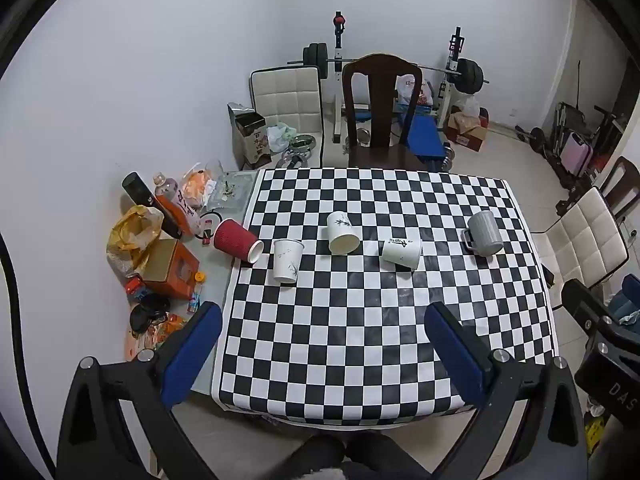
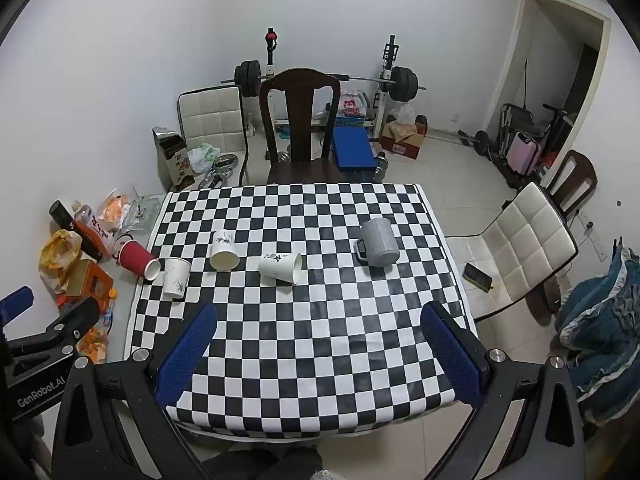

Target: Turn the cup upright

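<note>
Several cups lie in a row across a checkered table. A red ribbed paper cup lies on its side at the left edge. A white paper cup stands upside down beside it. Two more white paper cups lie on their sides mid-table. A grey ribbed mug stands upside down at the right. The same row shows in the right wrist view: red cup, grey mug. My left gripper and right gripper are both open and empty, above the table's near part.
Bags, boxes and bottles clutter the strip left of the table. A dark wooden chair stands at the far side, a white padded chair at the right with a phone on it. Weight equipment stands behind.
</note>
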`<state>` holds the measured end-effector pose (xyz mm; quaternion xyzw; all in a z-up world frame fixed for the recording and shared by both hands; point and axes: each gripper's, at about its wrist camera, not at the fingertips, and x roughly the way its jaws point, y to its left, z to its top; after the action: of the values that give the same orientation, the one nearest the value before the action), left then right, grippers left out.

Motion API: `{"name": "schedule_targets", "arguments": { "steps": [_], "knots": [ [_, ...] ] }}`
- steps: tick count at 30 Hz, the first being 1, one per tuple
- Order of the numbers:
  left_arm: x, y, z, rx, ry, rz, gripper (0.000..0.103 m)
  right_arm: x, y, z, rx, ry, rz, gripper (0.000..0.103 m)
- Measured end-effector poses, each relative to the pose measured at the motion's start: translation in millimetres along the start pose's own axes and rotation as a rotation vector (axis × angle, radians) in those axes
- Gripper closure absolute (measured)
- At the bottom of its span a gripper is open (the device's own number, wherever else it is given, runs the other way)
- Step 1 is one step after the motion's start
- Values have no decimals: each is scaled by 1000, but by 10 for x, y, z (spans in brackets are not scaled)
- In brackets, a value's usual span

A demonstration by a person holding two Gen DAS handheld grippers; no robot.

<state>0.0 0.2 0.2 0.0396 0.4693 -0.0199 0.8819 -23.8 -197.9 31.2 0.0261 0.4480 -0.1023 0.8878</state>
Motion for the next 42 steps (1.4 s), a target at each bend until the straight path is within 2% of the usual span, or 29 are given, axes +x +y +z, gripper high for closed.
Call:
{"name": "schedule_targets", "arguments": {
  "steps": [4, 9, 24, 28, 42],
  "knots": [
    [0, -7, -3, 1, -3, 0, 0, -15, -35, -1, 8, -7, 15, 0],
    [-1, -5, -3, -3, -5, -7, 0, -37, -10, 3, -4, -10, -13, 0],
    [-7, -2, 0, -11, -15, -11, 0, -78, 6, -25, -12, -14, -24, 0],
    [-58, -92, 114, -6, -22, -7, 0, -74, -33, 23, -14, -17, -28, 0],
    [-90, -60, 152, -9, -30, -5, 0, -80, -45, -3, -14, -24, -27, 0]
  ]
}}
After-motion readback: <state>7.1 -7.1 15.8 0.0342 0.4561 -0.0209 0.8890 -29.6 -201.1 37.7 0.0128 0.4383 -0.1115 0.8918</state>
